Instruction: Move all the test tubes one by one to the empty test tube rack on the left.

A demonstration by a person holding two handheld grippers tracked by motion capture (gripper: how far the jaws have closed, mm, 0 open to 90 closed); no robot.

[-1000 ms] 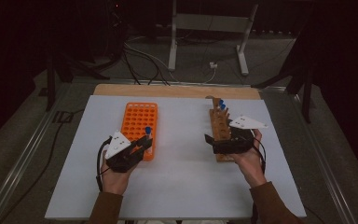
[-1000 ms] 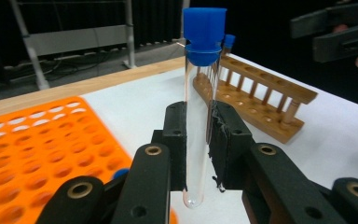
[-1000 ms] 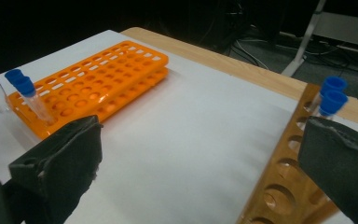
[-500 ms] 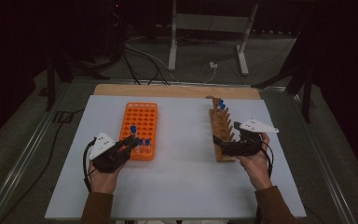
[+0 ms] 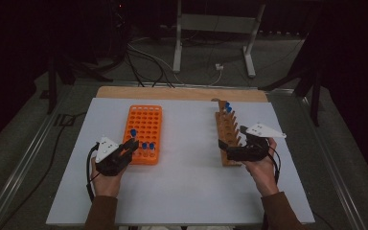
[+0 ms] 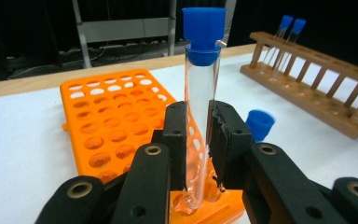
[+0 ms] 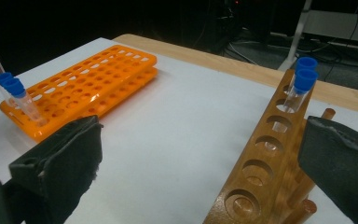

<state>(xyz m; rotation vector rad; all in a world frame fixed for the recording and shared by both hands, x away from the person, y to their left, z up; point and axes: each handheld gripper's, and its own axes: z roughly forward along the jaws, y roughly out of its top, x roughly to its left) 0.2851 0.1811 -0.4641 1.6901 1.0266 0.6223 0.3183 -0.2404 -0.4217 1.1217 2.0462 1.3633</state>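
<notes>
Fingers of your left gripper (image 6: 198,135) are clenched on a clear glass test tube (image 6: 200,107) with a blue hexagonal screw cap. Those black, blocky pads press its 2 sides about halfway down, and the tube stands nearly upright with its rounded bottom sunk into a hole at the near edge of the orange plastic rack (image 6: 116,121). In the high view your left gripper (image 5: 124,152) sits at the near left corner of that rack (image 5: 143,125), a flat rectangular tray pierced by rows of round holes. 2 more blue-capped tubes (image 5: 147,146) stand in its near row, just beside the held one.

Your right gripper (image 7: 200,158) has its fingers spread wide and released, with nothing between them. Their pads look matte and slightly frayed at the edges. In the high view it (image 5: 235,149) rests at the near end of the wooden rack (image 5: 226,134). This rack (image 7: 261,172) is a long varnished bar with a single line of round holes, carried on turned dowel legs. 2 capped tubes (image 7: 300,86) stand in the far holes, and the nearer holes are open.

Both racks lie well apart on the smooth white table (image 5: 187,163), which has a bare wooden strip along its far edge.
</notes>
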